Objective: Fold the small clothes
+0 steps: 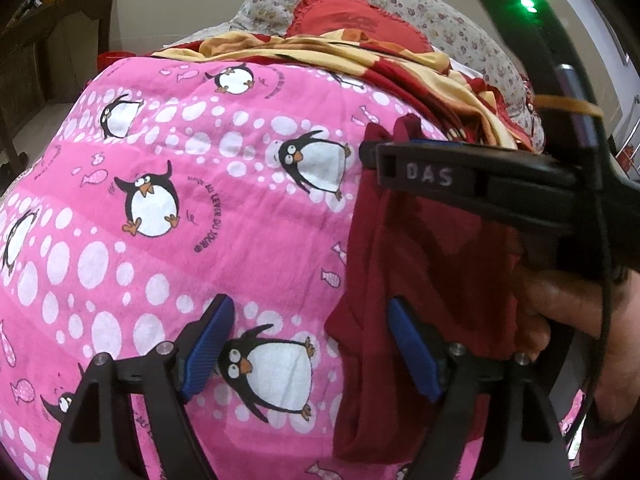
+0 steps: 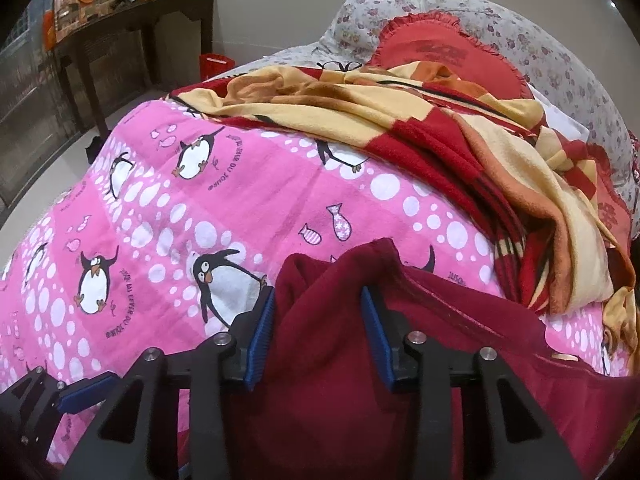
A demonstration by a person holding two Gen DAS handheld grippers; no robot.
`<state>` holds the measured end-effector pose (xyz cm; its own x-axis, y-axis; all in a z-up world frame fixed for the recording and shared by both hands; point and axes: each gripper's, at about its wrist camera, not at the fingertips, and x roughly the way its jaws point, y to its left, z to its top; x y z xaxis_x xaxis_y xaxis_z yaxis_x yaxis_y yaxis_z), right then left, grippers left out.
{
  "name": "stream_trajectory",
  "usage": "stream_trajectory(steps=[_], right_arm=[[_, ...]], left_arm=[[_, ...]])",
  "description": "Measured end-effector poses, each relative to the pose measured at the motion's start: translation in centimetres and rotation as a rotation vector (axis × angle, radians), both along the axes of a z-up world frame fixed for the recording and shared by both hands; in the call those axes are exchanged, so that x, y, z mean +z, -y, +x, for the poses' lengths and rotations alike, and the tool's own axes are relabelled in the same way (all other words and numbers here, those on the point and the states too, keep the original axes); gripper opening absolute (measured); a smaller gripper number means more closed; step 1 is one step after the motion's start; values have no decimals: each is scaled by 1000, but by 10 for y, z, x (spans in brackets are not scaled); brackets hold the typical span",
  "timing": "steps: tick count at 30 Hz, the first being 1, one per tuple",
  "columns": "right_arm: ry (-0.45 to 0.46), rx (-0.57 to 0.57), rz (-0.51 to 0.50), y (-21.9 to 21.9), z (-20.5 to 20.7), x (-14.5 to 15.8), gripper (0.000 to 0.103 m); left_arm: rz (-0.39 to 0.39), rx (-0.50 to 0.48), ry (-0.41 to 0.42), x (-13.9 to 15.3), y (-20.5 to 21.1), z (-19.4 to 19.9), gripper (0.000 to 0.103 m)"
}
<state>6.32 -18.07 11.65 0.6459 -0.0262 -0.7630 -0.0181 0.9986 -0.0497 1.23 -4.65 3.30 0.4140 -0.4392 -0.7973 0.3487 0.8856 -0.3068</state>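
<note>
Gathering a raised fold of the maroon garment (image 2: 332, 360) is the step in hand. The garment lies on the pink penguin bedsheet (image 2: 168, 216), on the near side of the crumpled red-and-yellow blanket (image 2: 460, 148).

Your right tool (image 2: 318, 328) has the peaked cloth between its blue pads, and the pads sit against the fold's sides — whether they truly pinch it yet I cannot tell, so squeeze until the cloth is firmly caught before lifting. Take only the layers you mean to turn over; a thick bunch will, I judge, slip or drag the whole piece.

Your left tool (image 1: 316, 344) stands apart and empty, over the bedsheet just beside the garment's edge, farther from the blanket. Bring it onto that edge and clamp there, so both corners travel together and the fold lands square — not skewed.
</note>
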Motion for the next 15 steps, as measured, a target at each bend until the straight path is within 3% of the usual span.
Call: stream_trajectory(steps=[5,7,15], right_arm=[[38,16,230,39,-38,11,45],[44,-16,265,59,-66,11,45],[91,-173,165,149,-190,-1,47]], left_arm=[[-13,-33,-13,-2,-1,-4,84],[-19,-48,-14,-2,-3,-8,84],[-36,-53,-22,0,-4,-21,84]])
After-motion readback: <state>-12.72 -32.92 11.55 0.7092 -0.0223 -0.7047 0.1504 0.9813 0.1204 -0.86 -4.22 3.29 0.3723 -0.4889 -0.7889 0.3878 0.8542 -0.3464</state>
